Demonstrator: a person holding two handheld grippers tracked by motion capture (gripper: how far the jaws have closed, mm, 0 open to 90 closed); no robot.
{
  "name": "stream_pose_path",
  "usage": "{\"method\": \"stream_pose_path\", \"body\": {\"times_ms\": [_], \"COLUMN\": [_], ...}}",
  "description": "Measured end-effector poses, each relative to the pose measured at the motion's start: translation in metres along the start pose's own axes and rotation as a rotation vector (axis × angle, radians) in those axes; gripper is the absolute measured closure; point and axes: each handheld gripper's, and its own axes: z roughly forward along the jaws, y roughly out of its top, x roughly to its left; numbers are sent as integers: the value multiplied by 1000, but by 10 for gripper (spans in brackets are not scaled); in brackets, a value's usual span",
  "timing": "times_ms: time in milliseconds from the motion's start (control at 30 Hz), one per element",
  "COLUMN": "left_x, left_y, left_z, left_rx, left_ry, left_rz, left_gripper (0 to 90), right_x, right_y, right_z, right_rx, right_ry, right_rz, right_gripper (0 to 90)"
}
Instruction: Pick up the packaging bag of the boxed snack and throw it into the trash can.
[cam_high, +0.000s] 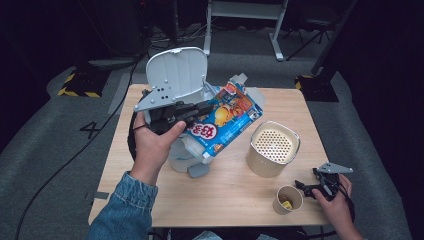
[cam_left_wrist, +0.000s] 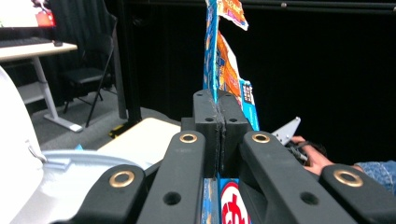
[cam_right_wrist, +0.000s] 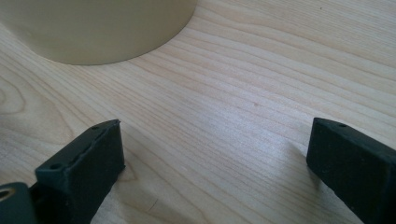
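A: Holding a blue snack bag (cam_high: 227, 120), the left claw (cam_high: 200, 111) has its jaws pressed together on the flat packet; the bag is lifted off the bench (cam_high: 220, 200), tilted, just left of the perforated beige canister (cam_high: 272, 148).

B: Confirmed in the left gripper view: pads meet on the bag (cam_left_wrist: 223, 70), which stands up edge-on between them.

A: Right claw (cam_high: 306, 189)?

B: Jaws wide, nothing between them, low over bare wood right of the paper cup (cam_high: 288, 199), which sits just in front of the canister. White lidded bin (cam_high: 176, 80) stands left of the canister, lid up.
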Motion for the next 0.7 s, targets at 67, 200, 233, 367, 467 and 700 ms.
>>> {"method": "stream_pose_path", "body": {"times_ms": [67,200,233,367,467,700], "left_x": [1,5,6,9,12,13], "left_y": [4,12,14,22,27,36], "left_z": [-1,-3,-3,-5,-6,-10], "left_rx": [-9,-43,-43,-57,-69,-114], "left_ry": [5,32,43,68,85,143], "left_rz": [-3,-3,0,4,5,13], "left_gripper": [889,890,890,890,890,889], "right_x": [0,0,0,0,0,0], "right_y": [0,0,0,0,0,0], "right_z": [0,0,0,0,0,0], "right_rx": [0,0,0,0,0,0], "right_ry": [0,0,0,0,0,0], "right_rz": [0,0,0,0,0,0], "right_gripper": [41,41,41,41,41,41]}}
